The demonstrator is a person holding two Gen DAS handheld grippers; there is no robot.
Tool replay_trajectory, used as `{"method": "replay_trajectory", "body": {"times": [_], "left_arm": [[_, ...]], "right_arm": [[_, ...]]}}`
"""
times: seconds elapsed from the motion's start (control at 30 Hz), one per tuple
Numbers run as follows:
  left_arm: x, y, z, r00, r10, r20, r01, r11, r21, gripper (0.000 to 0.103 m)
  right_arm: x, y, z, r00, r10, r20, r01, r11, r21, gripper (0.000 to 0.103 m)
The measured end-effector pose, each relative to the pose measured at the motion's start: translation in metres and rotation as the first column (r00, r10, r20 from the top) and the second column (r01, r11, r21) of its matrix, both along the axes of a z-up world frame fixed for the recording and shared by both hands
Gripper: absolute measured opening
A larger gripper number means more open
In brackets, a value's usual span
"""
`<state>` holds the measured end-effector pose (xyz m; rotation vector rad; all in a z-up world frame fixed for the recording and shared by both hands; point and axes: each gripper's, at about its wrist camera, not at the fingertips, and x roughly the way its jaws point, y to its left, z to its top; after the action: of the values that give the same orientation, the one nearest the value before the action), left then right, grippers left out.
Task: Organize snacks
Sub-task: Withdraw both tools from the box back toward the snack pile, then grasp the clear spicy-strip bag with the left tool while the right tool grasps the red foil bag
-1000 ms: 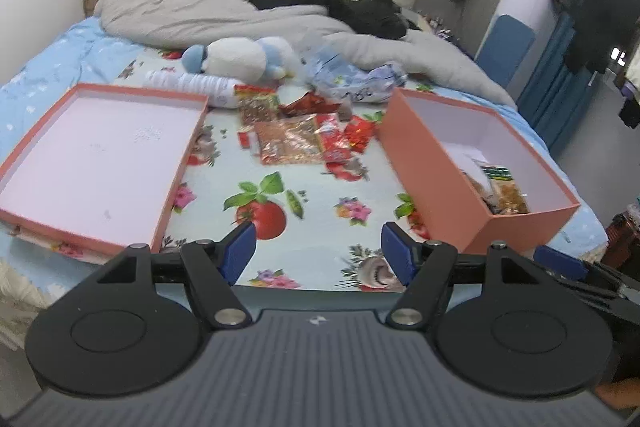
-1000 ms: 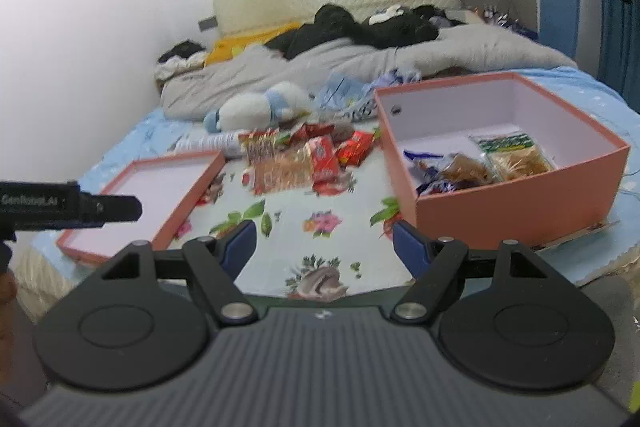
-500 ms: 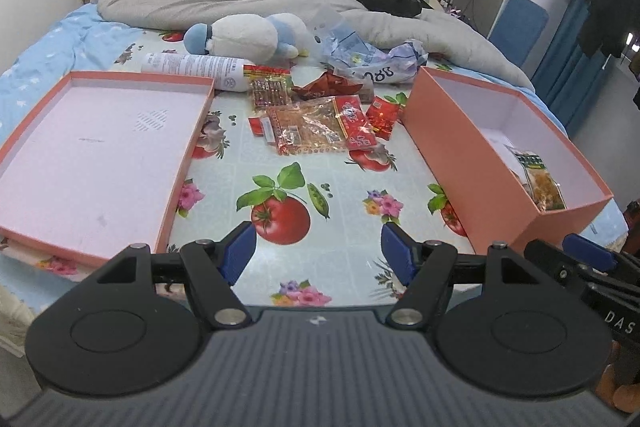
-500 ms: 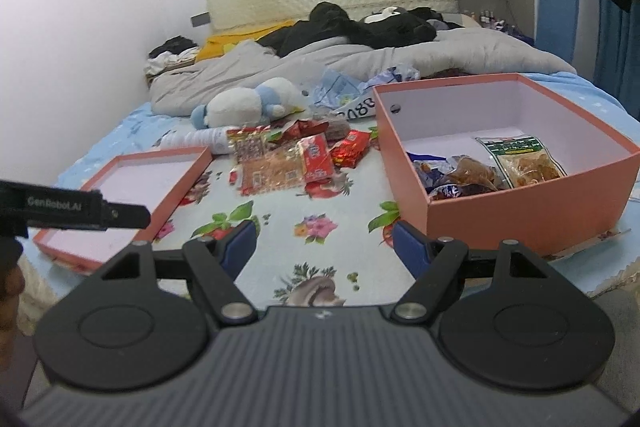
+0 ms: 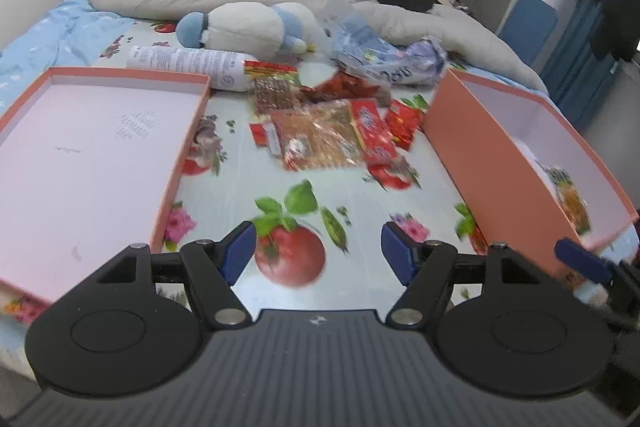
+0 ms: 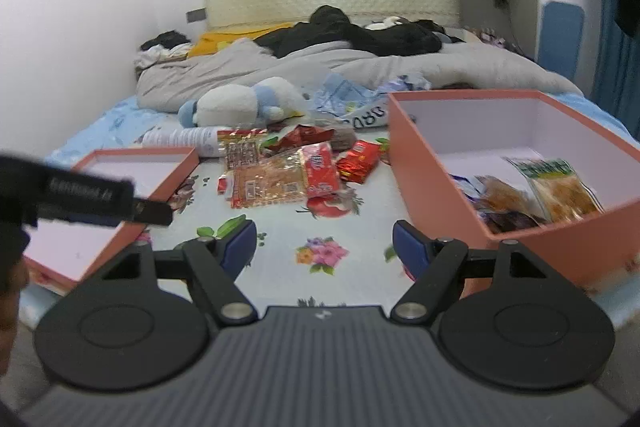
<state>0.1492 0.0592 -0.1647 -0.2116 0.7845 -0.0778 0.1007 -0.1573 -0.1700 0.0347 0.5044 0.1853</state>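
**Snack pile mid-bed, both tools empty and short of it**

Loose snacks: a clear orange-brown packet [image 5: 320,141] lies flat at the centre of the pile on the bed's fruit-print sheet [image 5: 280,203], with a red packet [image 5: 372,131] laid over its right edge and a smaller red foil packet [image 5: 402,123] just beside that. A red-and-gold packet [image 5: 272,85] sits behind them. More red wrappers lie further back, too blurred to separate.

Destination, by my reading: the deep orange box [image 6: 448,187], right of the pile, already holding several packets [image 6: 556,187]. The shallow lid [image 5: 188,147] lies left of the pile, with nothing in it.

Key relation: the pile lies straight ahead of the left tool [image 5: 318,253] and well apart from it; the orange-brown packet's long axis runs roughly across that tool's line of approach. The right tool [image 6: 324,247] sees the pile ahead and slightly left, with the box close on its right. Neither looks clearly nearer.

Tool state: both spread wide, nothing between the blue pads [image 5: 238,251].

Hidden or poor: the box's contents are mostly cut off in the left view by its near wall. Beyond the pile are a plush toy [image 5: 248,29], a white bottle [image 5: 188,63] and a crumpled blue bag [image 5: 384,61].
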Motion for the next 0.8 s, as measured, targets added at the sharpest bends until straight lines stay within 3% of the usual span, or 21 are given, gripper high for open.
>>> {"method": "replay_trajectory", "body": {"times": [0.23, 0.47, 0.8], "left_arm": [[0.057, 0.013, -0.011, 1.000, -0.001, 0.014, 0.001, 1.000, -0.021, 0.075], [0.117, 0.027, -0.041, 0.999, 0.009, -0.046, -0.013, 0.996, -0.086, 0.083], [0.185, 0.036, -0.075, 0.998, 0.011, -0.055, -0.019, 0.989, -0.145, 0.082]], "right_arm": [[0.051, 0.019, -0.011, 1.000, 0.019, 0.014, -0.019, 1.000, -0.003, 0.076], [0.108, 0.028, -0.031, 1.000, 0.019, -0.021, -0.019, 1.000, -0.014, 0.076], [0.195, 0.023, -0.060, 0.982, -0.171, -0.079, 0.176, 0.982, 0.070, 0.076]]}}
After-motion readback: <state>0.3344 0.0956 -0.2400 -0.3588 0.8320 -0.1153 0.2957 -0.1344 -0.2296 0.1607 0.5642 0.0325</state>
